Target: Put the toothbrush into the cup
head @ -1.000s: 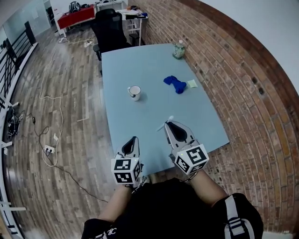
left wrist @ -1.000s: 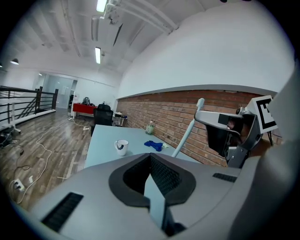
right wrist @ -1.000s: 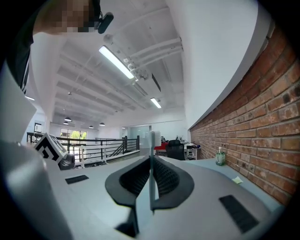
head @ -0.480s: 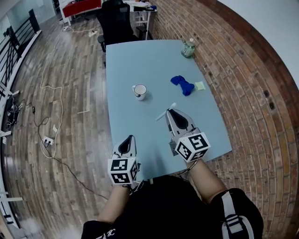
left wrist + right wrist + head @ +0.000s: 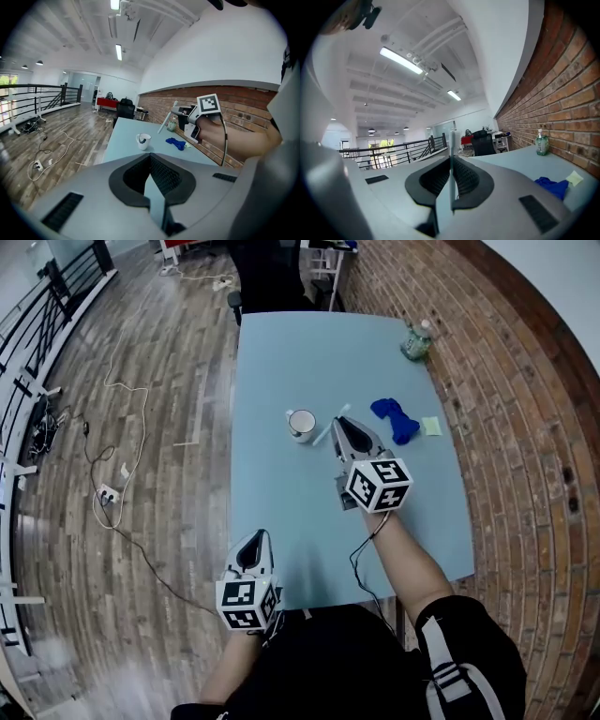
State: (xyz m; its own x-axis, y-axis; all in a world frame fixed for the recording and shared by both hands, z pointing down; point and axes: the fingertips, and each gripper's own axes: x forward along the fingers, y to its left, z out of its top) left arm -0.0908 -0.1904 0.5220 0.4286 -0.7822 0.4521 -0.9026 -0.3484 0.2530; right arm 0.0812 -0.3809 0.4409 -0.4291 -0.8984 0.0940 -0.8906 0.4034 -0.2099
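Observation:
A white cup (image 5: pixel 301 424) with a handle stands on the light blue table (image 5: pixel 281 512), also seen in the left gripper view as the cup (image 5: pixel 143 140). My right gripper (image 5: pixel 342 423) hovers just right of the cup, shut on a white toothbrush (image 5: pixel 330 426) that juts out toward it. In the right gripper view the toothbrush (image 5: pixel 451 154) stands upright between the closed jaws. From the left gripper view the right gripper (image 5: pixel 183 112) carries the toothbrush (image 5: pixel 167 119) slanted above the table. My left gripper (image 5: pixel 255 538) stays by the table's near edge, shut and holding nothing.
A blue cloth (image 5: pixel 395 419), a yellow note (image 5: pixel 430 426) and a clear bottle (image 5: pixel 416 341) lie along the brick-wall side of the table. A black chair (image 5: pixel 272 277) stands beyond the far end. Cables and a power strip (image 5: pixel 109 494) trail on the wooden floor at left.
My right gripper has carried the toothbrush forward from the table's near half up to the cup's right side. The left gripper has stayed low near the front edge, drifting slightly.

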